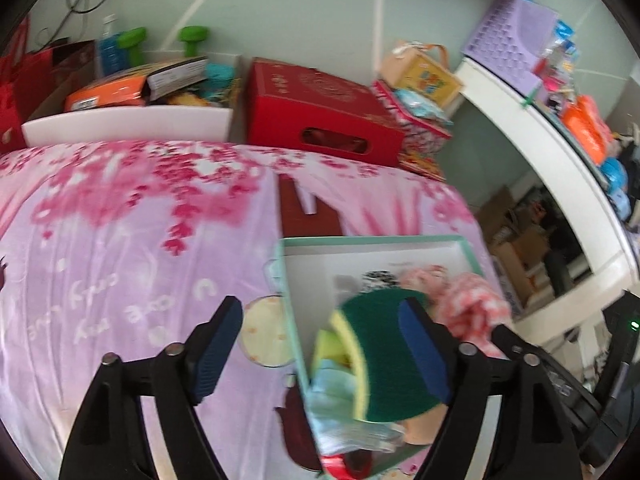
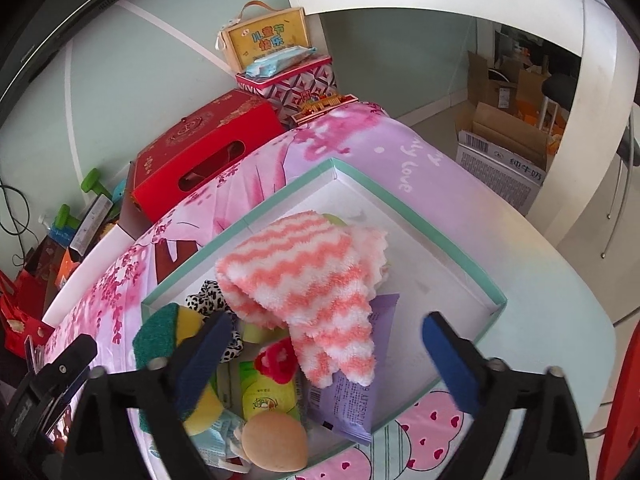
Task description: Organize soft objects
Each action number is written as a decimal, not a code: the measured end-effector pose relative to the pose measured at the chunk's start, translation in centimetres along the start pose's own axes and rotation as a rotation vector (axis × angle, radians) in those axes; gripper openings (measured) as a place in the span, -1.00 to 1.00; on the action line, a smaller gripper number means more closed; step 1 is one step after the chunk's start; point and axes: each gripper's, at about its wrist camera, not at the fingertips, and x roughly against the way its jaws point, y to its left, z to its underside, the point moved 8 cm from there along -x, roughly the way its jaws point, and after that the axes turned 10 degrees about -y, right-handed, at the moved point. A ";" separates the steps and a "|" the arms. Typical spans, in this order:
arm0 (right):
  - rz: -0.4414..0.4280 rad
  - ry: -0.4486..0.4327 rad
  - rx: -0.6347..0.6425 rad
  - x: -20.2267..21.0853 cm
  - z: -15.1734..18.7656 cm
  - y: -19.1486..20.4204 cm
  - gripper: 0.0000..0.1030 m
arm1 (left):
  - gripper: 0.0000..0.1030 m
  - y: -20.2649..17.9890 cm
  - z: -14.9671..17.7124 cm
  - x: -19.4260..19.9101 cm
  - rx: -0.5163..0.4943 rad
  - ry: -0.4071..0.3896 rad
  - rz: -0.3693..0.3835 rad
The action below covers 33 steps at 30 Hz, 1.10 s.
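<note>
Both tools open over mint-rimmed box of soft items on pink floral bedspread.
Left tool jaws spread wide, green-yellow sponge between them inside box's near-left corner, grip unclear, likely loose. Right tool fully open, holding nothing, above box; coral-striped fluffy cloth lies mid-box, round tan puff at near edge.
</note>
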 end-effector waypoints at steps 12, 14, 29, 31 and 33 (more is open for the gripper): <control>-0.017 0.010 0.084 -0.2 0.4 1.6 1.00 | 0.95 5.7 1.4 -1.0 0.027 0.032 -0.264; -0.018 0.008 0.096 0.0 0.4 1.9 1.00 | 0.95 5.8 1.4 -0.9 0.018 0.032 -0.280; -0.062 -0.063 0.267 4.4 1.4 6.7 1.00 | 0.95 9.0 2.0 3.8 0.016 0.011 -0.348; -0.068 -0.071 0.290 5.0 2.0 7.3 1.00 | 0.95 9.9 2.1 4.8 0.019 0.002 -0.372; -0.075 -0.069 0.309 5.4 2.5 7.8 1.00 | 0.95 10.7 2.3 5.5 0.019 -0.003 -0.400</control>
